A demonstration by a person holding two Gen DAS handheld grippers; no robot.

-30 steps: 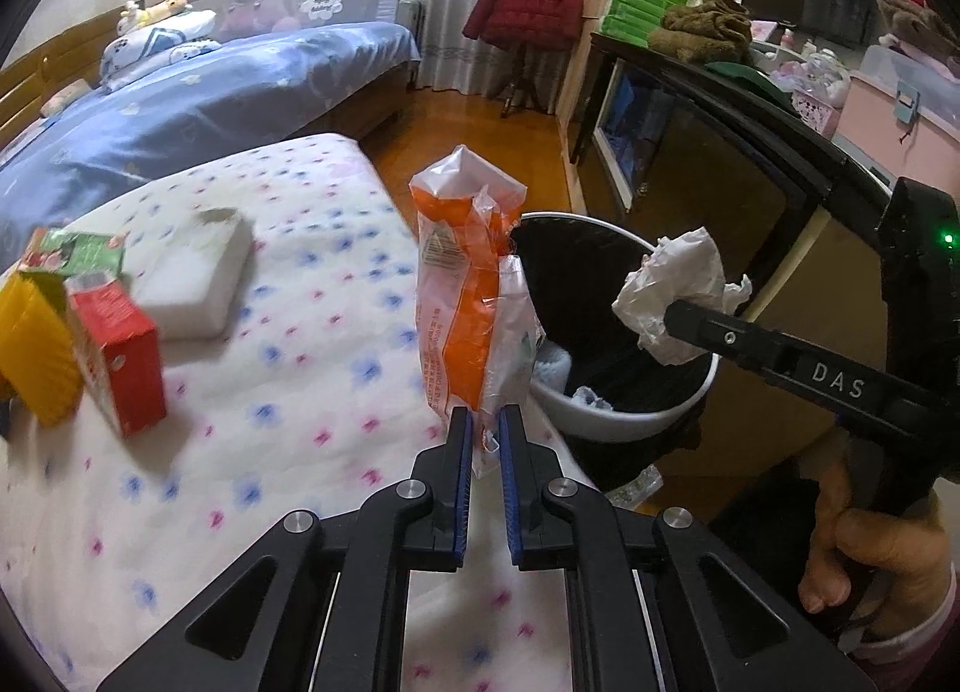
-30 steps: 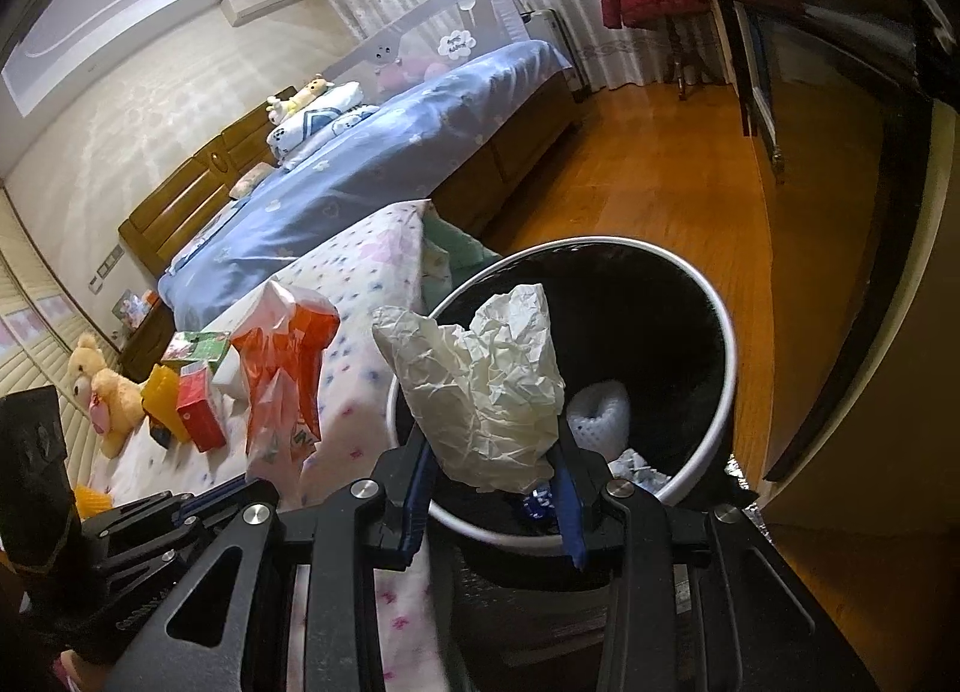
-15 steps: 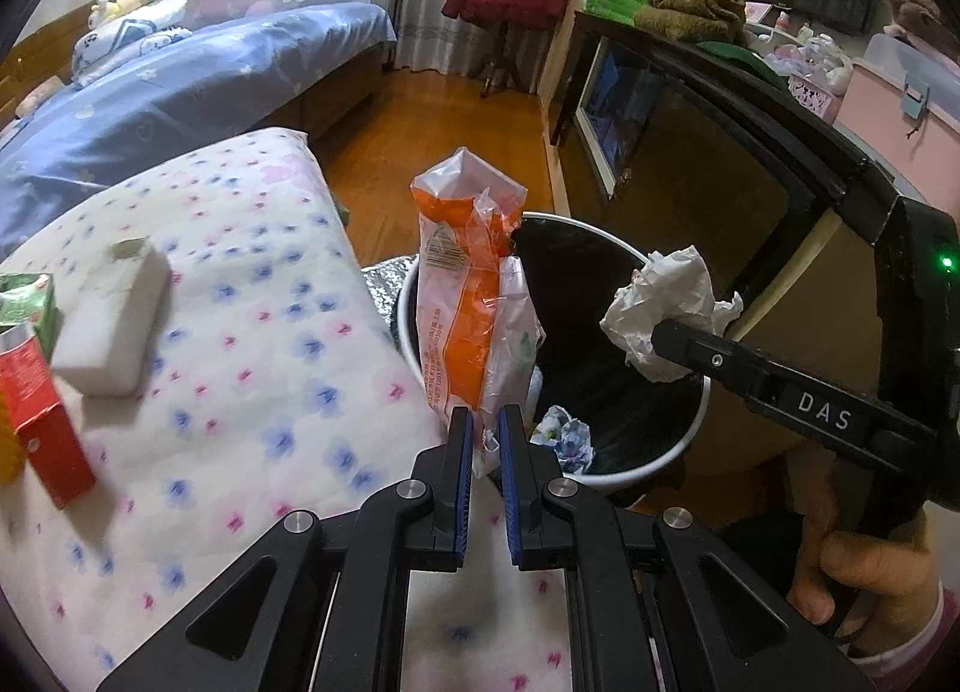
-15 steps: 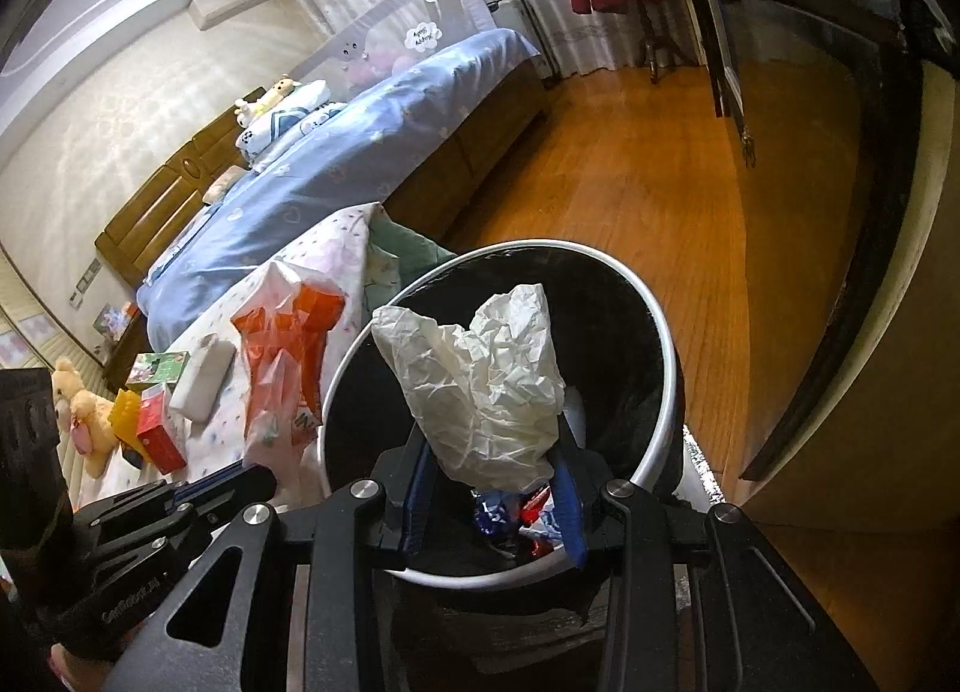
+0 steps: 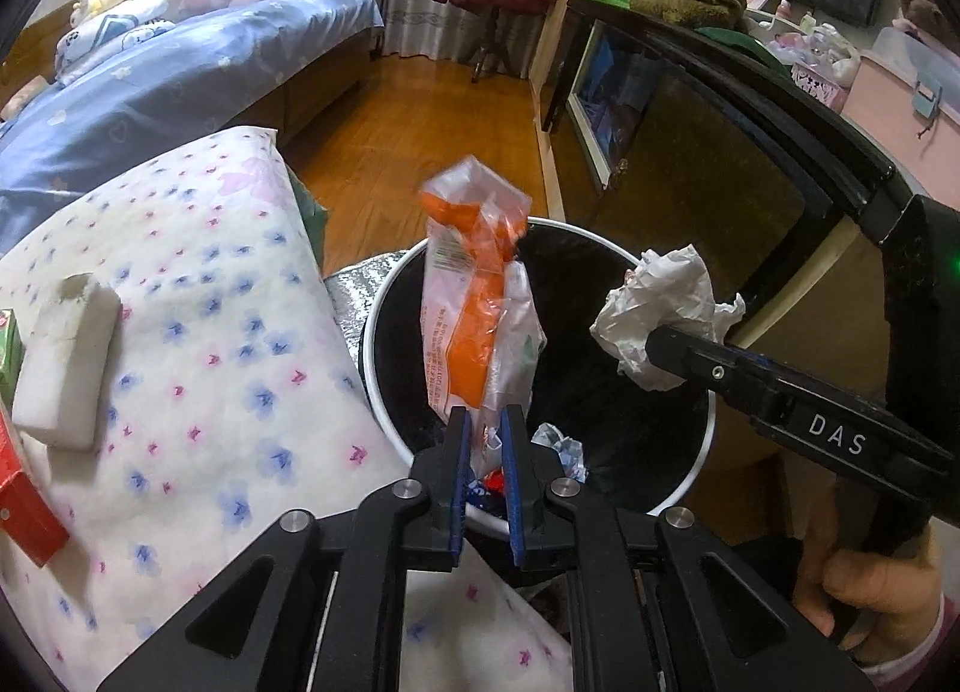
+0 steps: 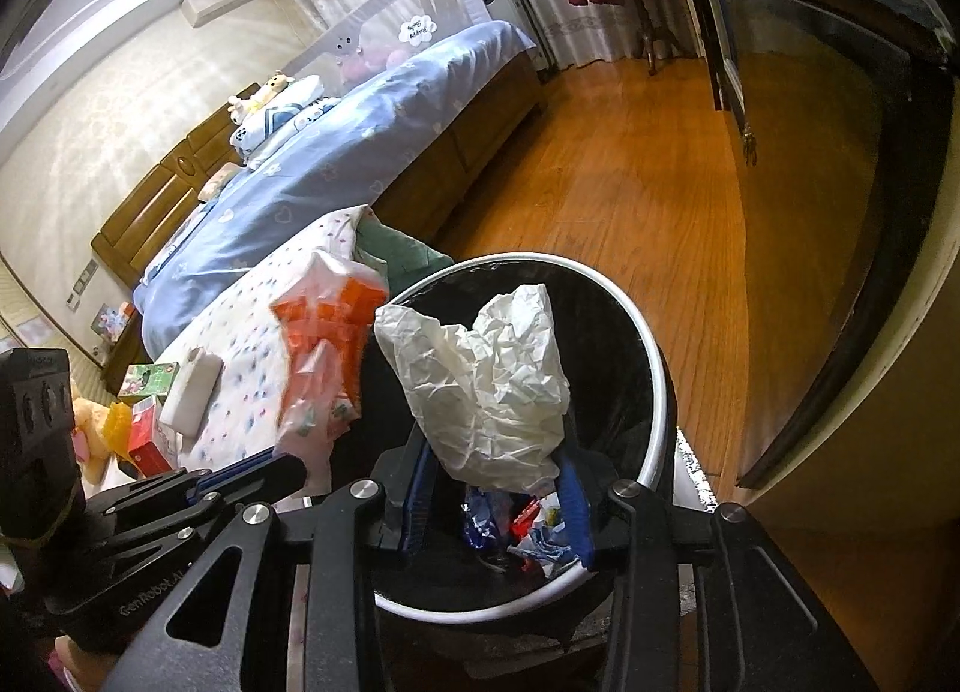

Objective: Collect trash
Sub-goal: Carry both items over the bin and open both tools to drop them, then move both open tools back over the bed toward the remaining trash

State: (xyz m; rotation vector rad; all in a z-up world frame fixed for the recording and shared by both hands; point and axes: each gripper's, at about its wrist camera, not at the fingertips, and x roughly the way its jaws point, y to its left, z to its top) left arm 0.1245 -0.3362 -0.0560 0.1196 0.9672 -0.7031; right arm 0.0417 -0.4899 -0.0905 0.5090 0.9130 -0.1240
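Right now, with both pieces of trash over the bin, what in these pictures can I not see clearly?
- Bin bottom: right wrist view, hidden by the crumpled paper.
- Printed text on the orange wrapper: left wrist view, too small and blurred.
- Red box: left wrist view, cut off by the left edge.
- Left gripper pads' contact with the wrapper: unclear.

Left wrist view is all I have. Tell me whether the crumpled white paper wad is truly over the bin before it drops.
Observer: Along the right wrist view, the crumpled white paper wad sits inside the outline of the white-rimmed round black bin, with red and blue wrappers directly beneath it.
Operator: Check the right tool's hold.
Observer: The right tool has the paper between both blue pads; its jaws have just been opening.
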